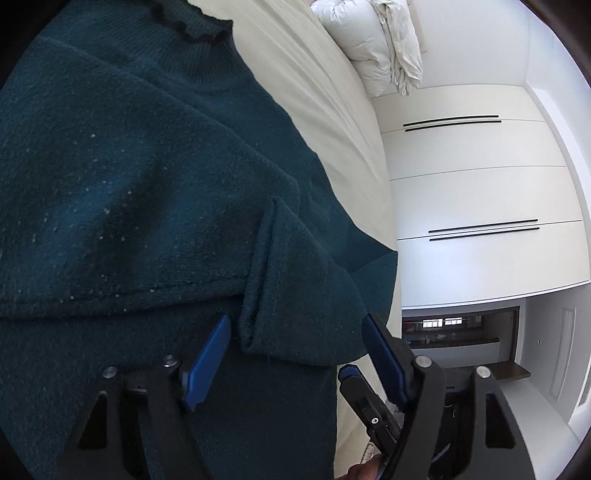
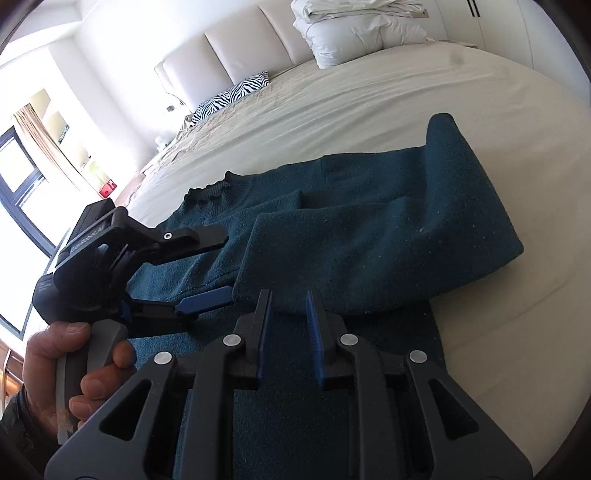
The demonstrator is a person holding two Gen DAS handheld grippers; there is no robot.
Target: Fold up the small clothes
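A dark teal knit sweater (image 2: pixel 354 221) with a ruffled neck (image 2: pixel 210 190) lies on the cream bed (image 2: pixel 406 92), its sleeves folded over the body. In the left wrist view the sweater (image 1: pixel 129 177) fills the left, and a folded cuff (image 1: pixel 266 291) lies between the blue pads of my left gripper (image 1: pixel 295 332), which is open and empty. The left gripper also shows in the right wrist view (image 2: pixel 221 264), held by a hand. My right gripper (image 2: pixel 288 306) is open a little, empty, just short of the folded sleeve's edge.
White duvets (image 2: pixel 354 33) are piled at the padded headboard (image 2: pixel 236 48), with a zebra pillow (image 2: pixel 232 96) beside them. White wardrobe doors (image 1: pixel 480 184) stand past the bed's edge. A window (image 2: pixel 22 177) is at the left.
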